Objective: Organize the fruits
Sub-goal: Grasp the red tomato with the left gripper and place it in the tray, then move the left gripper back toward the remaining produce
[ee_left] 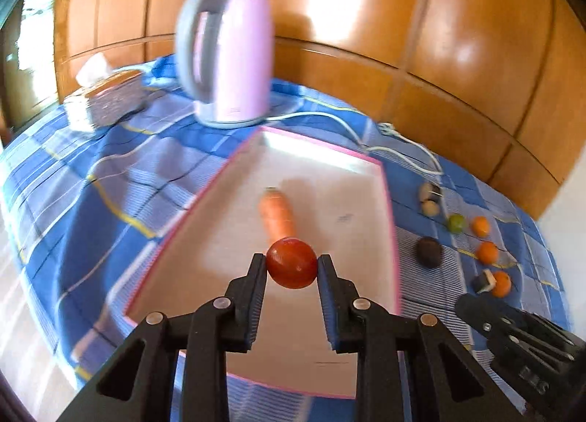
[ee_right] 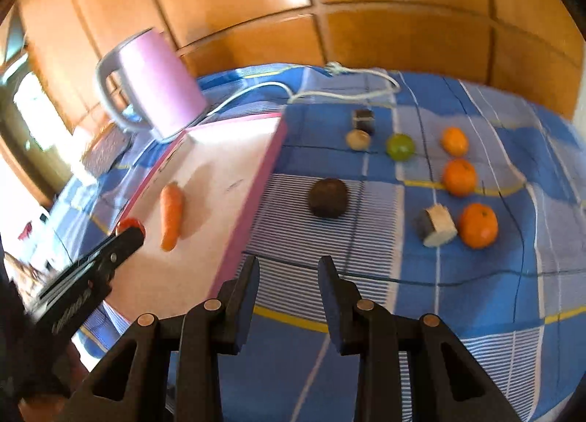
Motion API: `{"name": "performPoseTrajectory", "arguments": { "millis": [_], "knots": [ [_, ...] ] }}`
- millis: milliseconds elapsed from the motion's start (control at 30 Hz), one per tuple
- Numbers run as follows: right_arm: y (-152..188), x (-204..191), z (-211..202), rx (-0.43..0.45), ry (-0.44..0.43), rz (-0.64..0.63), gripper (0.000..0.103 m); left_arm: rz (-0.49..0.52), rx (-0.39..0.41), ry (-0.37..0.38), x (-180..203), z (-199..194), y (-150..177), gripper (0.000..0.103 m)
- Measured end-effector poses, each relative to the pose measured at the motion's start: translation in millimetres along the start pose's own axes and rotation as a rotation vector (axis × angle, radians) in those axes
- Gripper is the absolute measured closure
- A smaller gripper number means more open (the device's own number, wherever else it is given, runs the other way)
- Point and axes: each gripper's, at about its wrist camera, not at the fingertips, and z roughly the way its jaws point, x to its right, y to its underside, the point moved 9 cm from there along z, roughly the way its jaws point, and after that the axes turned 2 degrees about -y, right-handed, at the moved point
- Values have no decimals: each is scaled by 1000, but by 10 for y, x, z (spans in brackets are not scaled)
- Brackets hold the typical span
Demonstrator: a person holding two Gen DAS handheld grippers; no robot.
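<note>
**A:** Over the white tray (ee_left: 234, 202), your left claw (ee_left: 292, 264) grips a tomato (ee_left: 292, 263), one pad pressed on each side. It hangs clear above the tray floor, just in front of the carrot (ee_left: 277, 215) that lies inside.

**B:** And your right claw (ee_right: 288, 268)?

**A:** Its jaws stand narrow with nothing between them. You hold it over the blue checked cloth (ee_right: 494, 294) on the worktop, just beside the tray's pink-edged wall (ee_right: 252, 202). From that side the left claw (ee_right: 126, 235) shows at the tray's near left, with the tomato (ee_right: 128, 223) peeking red at its tip.

**B:** Where are the rest of the fruits?

**A:** On the cloth, to the right of the tray. Three oranges (ee_right: 459, 176) sit in a rough line, one behind the other. A green round fruit (ee_right: 400, 146) lies left of the farthest orange. A dark round fruit (ee_right: 327, 198) sits alone, nearest the tray wall. A pale round one (ee_right: 358, 139) lies farther back, touching or almost touching a dark cube (ee_right: 363, 119). A white block with a dark side (ee_right: 437, 226) sits just beside the nearest orange.

**B:** Anything behind the tray?

**A:** A pink kettle (ee_left: 229, 56) stands on its base at the far end of the tray, its white cord (ee_left: 403, 145) trailing across the cloth to the right. Left of the kettle lies a flat box (ee_left: 110, 100); blur hides its details. Wooden panels (ee_left: 403, 19) close the back.
</note>
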Motion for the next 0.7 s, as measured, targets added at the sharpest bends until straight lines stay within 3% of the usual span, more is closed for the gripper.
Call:
{"name": "performPoseTrajectory", "arguments": {
  "millis": [67,167,367,467,700],
  "knots": [
    [16,-82,-19,6,15,-29,70,4,22,-17,-67,-67,-3,59],
    [73,-156,-24,-20,-44,-13,70,4,73,-38,-101,-203,-26,37],
    [187,-256,-66,-86,-140,45,70,27,160,-59,-75,-546,-102,16],
    [199,-267,-158,-51,-85,-8,70,53,195,-62,-7,-723,-114,9],
    [298,-207,-354,-41,-34,-31,70,132,251,-39,220,-1103,-77,9]
  ]
}}
